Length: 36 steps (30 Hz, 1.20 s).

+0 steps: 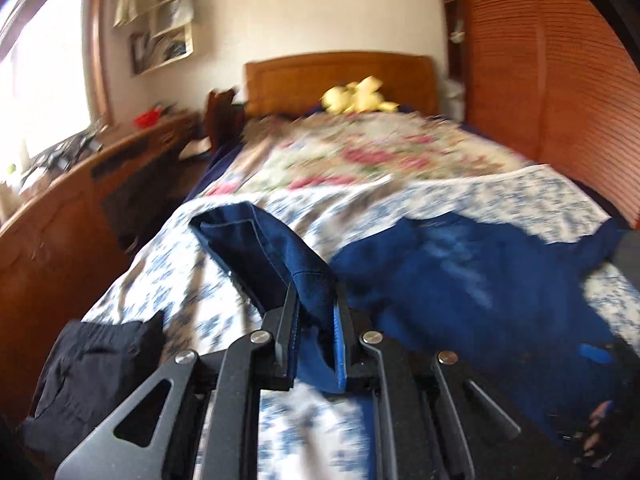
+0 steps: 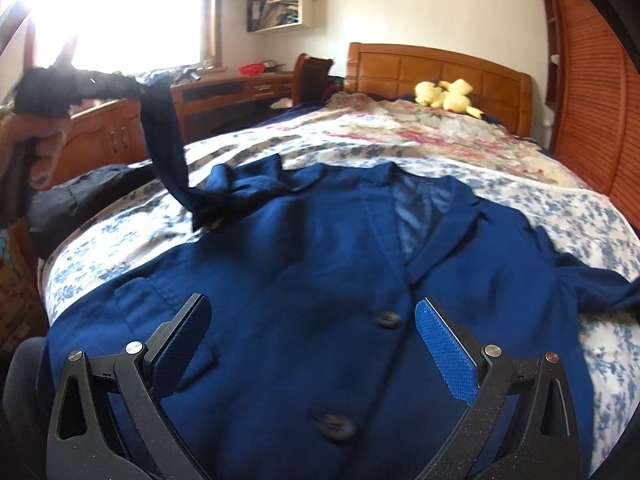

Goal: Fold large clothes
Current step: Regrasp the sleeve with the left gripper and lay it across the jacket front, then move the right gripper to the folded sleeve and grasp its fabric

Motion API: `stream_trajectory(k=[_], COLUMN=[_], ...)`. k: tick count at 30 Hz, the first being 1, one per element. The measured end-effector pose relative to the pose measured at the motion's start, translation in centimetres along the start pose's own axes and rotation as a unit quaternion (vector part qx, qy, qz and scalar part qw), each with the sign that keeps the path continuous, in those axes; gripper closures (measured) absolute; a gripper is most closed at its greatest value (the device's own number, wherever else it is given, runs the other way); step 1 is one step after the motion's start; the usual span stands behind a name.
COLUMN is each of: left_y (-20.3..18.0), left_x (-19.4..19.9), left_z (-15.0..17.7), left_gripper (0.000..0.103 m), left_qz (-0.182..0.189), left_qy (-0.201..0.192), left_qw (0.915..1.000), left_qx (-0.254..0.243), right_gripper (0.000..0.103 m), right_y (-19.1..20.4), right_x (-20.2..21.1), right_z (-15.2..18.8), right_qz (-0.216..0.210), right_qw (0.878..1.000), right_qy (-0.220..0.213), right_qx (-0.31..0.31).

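The left hand-held gripper (image 1: 314,300) is nearest the lens in its own view, its two black fingers pressed together on the sleeve (image 1: 260,240) of a blue jacket (image 2: 300,280), with the cuff end sticking out past the fingertips and lifted off the bed (image 2: 540,208). In the right wrist view that same sleeve (image 2: 164,136) rises from the jacket's shoulder up to the left hand-held gripper (image 2: 80,86), which appears dark against the bright window (image 2: 120,8). The right hand-held gripper (image 2: 312,320) hovers over the jacket front with its fingers spread wide, a blue pad (image 2: 448,352) showing on one of them, and nothing between them. The jacket lies face up on the blue-and-white flowered bedspread, lapels open, two dark buttons (image 2: 388,318) down its front, the other sleeve spread out towards the right edge of the bed. A black garment (image 1: 96,364) lies at the left edge of the bed. Farther up, a yellow soft toy (image 2: 446,98) rests by the wooden headboard (image 2: 440,66), and a wooden desk (image 2: 240,88) stands under the window.
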State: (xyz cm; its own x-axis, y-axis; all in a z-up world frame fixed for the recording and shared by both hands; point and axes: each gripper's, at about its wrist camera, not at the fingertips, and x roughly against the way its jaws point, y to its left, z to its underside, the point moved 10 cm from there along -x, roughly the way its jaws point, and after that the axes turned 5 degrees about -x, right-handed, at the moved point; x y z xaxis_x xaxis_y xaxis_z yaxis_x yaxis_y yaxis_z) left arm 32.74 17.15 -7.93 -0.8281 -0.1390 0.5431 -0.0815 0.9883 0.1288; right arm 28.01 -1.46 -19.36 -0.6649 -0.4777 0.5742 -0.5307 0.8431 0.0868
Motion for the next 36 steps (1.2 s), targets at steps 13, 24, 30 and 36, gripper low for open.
stream_trajectory(k=[13,24,30,36], left_y=[-12.3,-14.7,-13.9,-10.9], left_x=[4.2,5.5,7.0,7.8], left_z=[-1.2,1.7,3.9,6.5], left_gripper=[0.092,0.081,0.066,0.056], left_qz=[0.072,0.083,0.089,0.088], left_qy=[-0.027,-0.012,-0.023,-0.034], left_qw=[0.9949,0.9944,0.9946,0.9952], left_qx=[-0.065,-0.065,-0.048,-0.025], right_gripper=[0.0,0.0,0.0,0.0], right_y=[-7.9,-8.4,-6.8,-4.7], right_x=[4.8,5.0,3.7,1.9], right_z=[0.8,1.3,1.3,1.6], right_qz=[0.055,0.06,0.048,0.033], right_qw=[0.997,0.997,0.998,0.999], right_qy=[-0.019,-0.014,-0.001,0.016], right_qx=[-0.044,-0.045,-0.038,-0.027])
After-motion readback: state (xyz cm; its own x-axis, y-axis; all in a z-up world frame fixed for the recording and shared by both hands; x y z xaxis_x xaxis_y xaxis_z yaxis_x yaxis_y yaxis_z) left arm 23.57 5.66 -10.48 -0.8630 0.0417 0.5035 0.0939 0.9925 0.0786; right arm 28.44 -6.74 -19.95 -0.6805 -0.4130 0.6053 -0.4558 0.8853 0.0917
